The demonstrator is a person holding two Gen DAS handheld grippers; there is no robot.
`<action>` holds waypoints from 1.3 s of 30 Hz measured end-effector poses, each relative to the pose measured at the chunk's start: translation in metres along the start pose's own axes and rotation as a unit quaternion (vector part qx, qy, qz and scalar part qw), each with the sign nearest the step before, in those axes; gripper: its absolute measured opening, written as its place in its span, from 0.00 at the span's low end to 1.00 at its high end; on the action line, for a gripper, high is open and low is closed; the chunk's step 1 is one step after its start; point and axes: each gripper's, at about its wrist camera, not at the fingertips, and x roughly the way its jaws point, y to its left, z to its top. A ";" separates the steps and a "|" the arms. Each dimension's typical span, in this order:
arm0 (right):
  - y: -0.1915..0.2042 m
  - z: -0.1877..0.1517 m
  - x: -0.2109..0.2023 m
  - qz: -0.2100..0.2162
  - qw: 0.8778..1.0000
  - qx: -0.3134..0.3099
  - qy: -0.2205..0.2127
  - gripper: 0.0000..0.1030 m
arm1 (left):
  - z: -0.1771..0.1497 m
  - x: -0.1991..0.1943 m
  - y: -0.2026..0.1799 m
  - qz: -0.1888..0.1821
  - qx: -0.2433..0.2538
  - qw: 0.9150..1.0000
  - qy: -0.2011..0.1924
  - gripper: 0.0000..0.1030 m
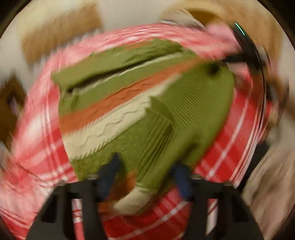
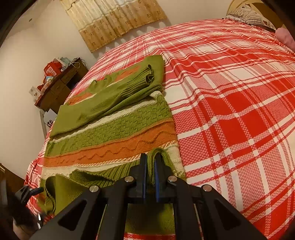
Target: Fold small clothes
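A green knit sweater with orange and cream bands lies on a red and white plaid bedspread. One sleeve is folded across its body. My right gripper is shut on a raised fold of the ribbed green hem at the near edge. The left wrist view is heavily blurred. It shows the sweater from the other side. My left gripper stands part open at the sweater's near edge, with green, orange and cream fabric between its blue fingers. No pinch shows there.
A patterned beige curtain hangs on the far wall. A dark wooden side table with red boxes stands left of the bed. A pillow and something pink lie at the far right. Bare bedspread spreads to the right of the sweater.
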 end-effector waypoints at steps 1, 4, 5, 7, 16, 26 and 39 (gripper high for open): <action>-0.001 0.000 0.000 0.003 1.000 0.002 0.000 0.07 | 0.002 -0.001 0.020 -0.034 -0.060 0.998 -0.013 0.29; -0.006 0.001 0.002 0.016 1.000 0.016 -0.002 0.07 | 0.000 -0.004 0.052 -0.055 -0.158 0.985 -0.041 0.19; -0.008 0.002 0.002 0.023 0.999 0.023 -0.002 0.08 | -0.002 -0.002 0.058 -0.054 -0.176 0.982 -0.041 0.19; -0.012 0.003 0.002 0.038 0.999 0.036 -0.001 0.08 | -0.004 0.001 0.056 -0.058 -0.179 0.981 -0.040 0.19; -0.019 0.014 -0.019 0.138 0.986 0.088 -0.034 0.19 | 0.005 0.006 0.035 -0.053 -0.141 0.987 -0.047 0.65; -0.041 0.019 -0.075 0.124 0.983 0.061 -0.124 0.67 | 0.000 0.010 0.052 -0.037 -0.176 0.982 -0.062 0.14; 0.040 -0.019 0.017 -0.007 0.975 -0.222 -0.005 0.67 | 0.007 0.013 0.030 -0.018 -0.142 0.987 -0.071 0.47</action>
